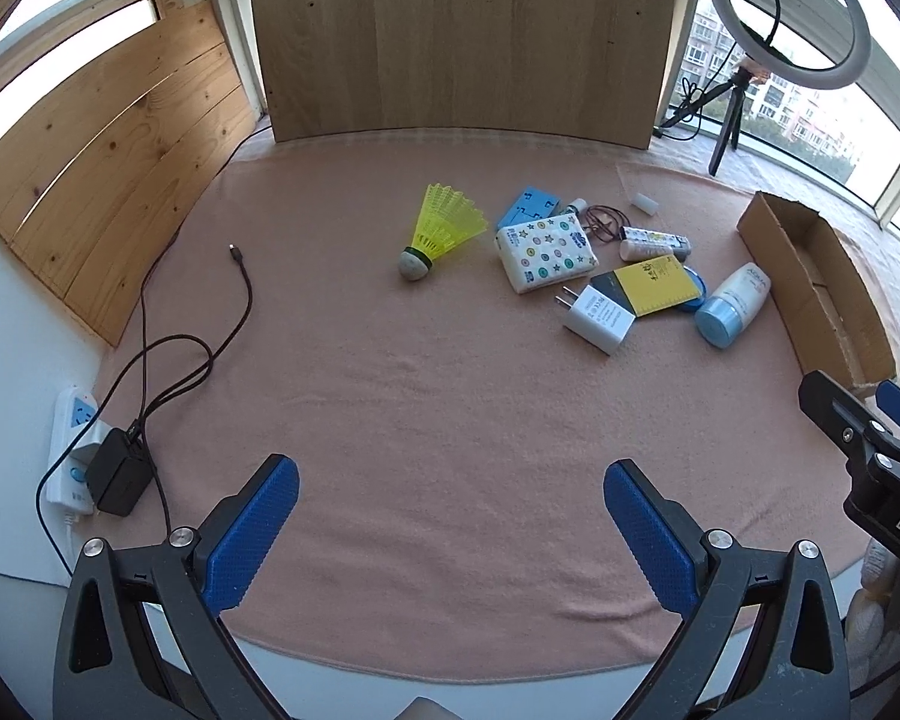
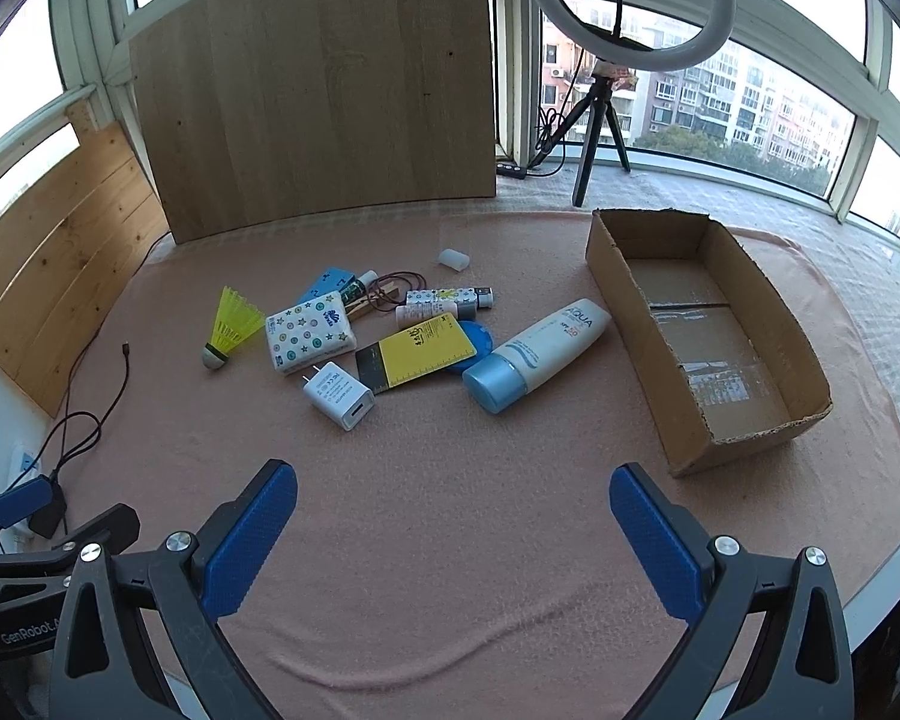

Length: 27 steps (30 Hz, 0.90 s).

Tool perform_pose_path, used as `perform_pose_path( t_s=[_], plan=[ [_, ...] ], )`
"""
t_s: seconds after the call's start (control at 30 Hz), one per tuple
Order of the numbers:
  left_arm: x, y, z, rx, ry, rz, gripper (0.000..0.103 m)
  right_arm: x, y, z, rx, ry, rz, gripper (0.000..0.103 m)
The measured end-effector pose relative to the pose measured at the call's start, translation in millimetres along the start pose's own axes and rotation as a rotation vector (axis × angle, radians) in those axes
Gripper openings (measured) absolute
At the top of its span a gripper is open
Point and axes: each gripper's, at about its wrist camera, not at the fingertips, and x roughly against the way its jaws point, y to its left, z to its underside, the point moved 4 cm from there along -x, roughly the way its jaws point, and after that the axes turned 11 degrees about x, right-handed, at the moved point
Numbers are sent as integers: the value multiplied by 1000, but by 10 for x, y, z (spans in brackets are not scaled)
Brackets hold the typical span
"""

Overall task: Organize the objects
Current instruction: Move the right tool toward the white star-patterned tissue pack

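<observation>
Several small things lie clustered on the pink cloth (image 2: 450,510): a yellow shuttlecock (image 2: 228,330), a star-patterned tissue pack (image 2: 309,339), a white charger plug (image 2: 339,396), a yellow booklet (image 2: 423,354), a white tube with a blue cap (image 2: 537,354) and small bottles (image 2: 450,300). An open cardboard box (image 2: 744,444) sits right of them with nothing in it. My left gripper (image 1: 450,531) stands open over bare cloth, well short of the shuttlecock (image 1: 441,231). My right gripper (image 2: 453,534) is open too, near the box's front corner, holding nothing.
A black cable (image 1: 234,312) runs left to a power strip (image 1: 72,450) with a black adapter. Wooden boards (image 2: 318,96) stand at the back and left. A ring light on a tripod (image 2: 624,12) stands behind the box. The right gripper's fingers (image 1: 840,420) show at the left view's right edge.
</observation>
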Motion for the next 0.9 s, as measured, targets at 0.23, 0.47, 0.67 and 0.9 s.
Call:
perform_pose_path(
  t_s=[0.23, 0.47, 0.67, 0.9],
  plan=[
    [18, -71, -23, 9, 8, 89, 103, -18, -1, -5, -4, -7, -3, 103],
    [135, -132, -102, -9, -41, 112, 103, -86, -29, -10, -15, 15, 0, 103],
    [50, -26, -124, 16, -11, 40, 103, -98, 13, -26, -3, 11, -7, 103],
    [62, -3, -107, 10, -17, 62, 103, -105, 9, -19, -8, 15, -10, 103]
  ],
)
